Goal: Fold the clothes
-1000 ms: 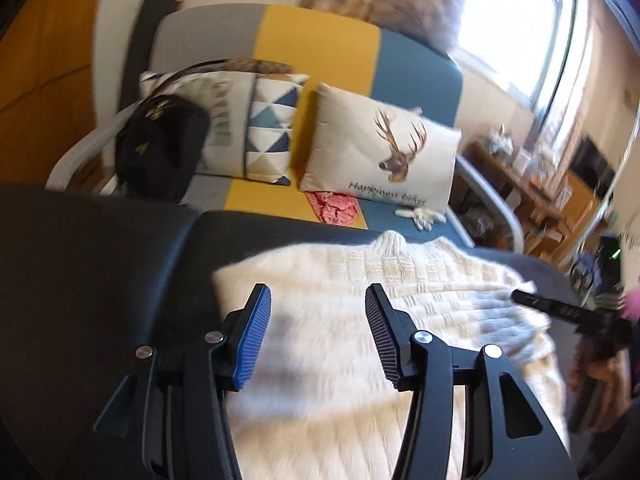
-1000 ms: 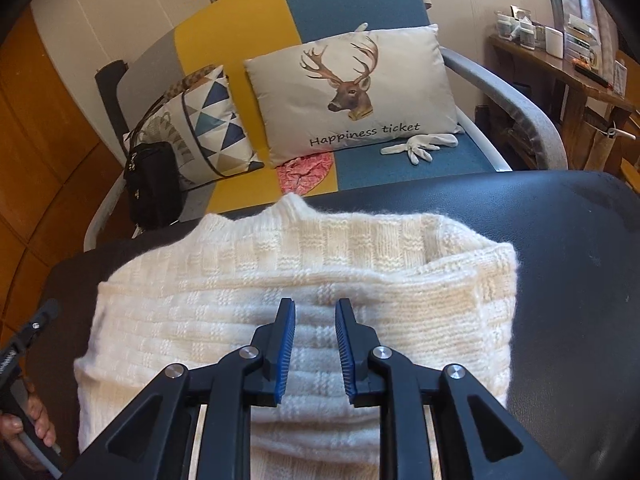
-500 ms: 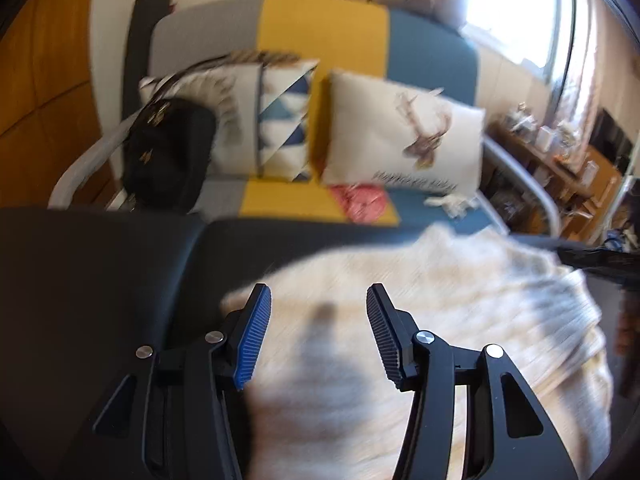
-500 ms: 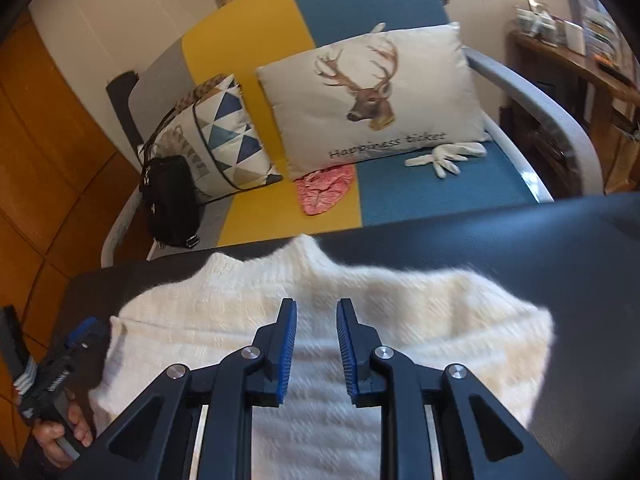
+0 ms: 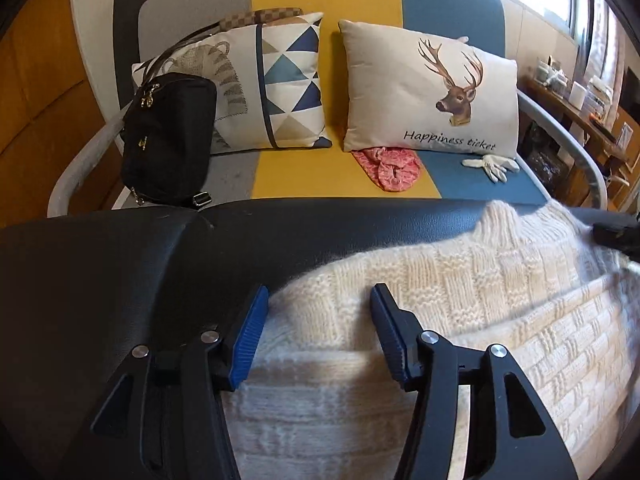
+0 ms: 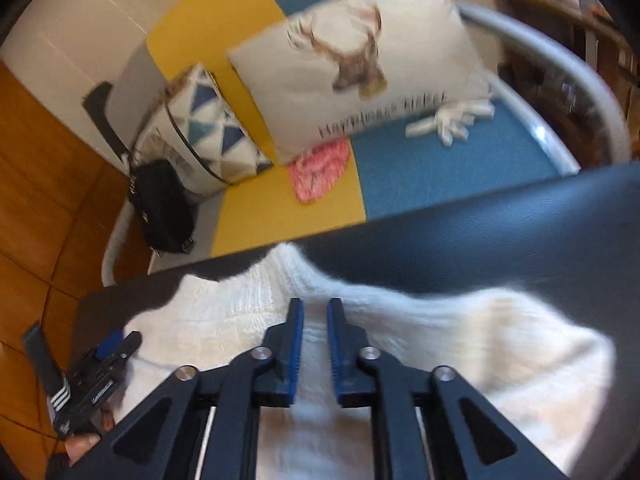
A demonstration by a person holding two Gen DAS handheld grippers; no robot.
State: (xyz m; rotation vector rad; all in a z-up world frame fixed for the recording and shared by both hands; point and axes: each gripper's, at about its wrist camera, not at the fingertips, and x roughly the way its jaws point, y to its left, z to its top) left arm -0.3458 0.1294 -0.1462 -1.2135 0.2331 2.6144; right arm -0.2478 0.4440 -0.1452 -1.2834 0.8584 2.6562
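Behind the black padded table (image 5: 120,280) stands the sofa (image 5: 320,176); since a second ago both claws have moved toward the cream sweater's (image 5: 460,280) collar edge, left gripper (image 5: 316,328) opening astride its corner, right gripper (image 6: 314,344) closing above it, neither gripping, so another fold appears imminent.

Sweater (image 5: 460,292): I see it on the table (image 5: 120,280), toward its right half.
Left gripper (image 5: 316,328): over the sweater's left edge.
Right gripper (image 6: 314,336): over the sweater, near its collar.
Sofa (image 5: 320,176): behind the table.
2 pillows: deer pillow (image 5: 432,92) right of triangle pillow (image 5: 280,80), both on the sofa.
Bag (image 5: 168,140): left of the triangle pillow.
Glove (image 5: 492,166): on the sofa seat, before the deer pillow.
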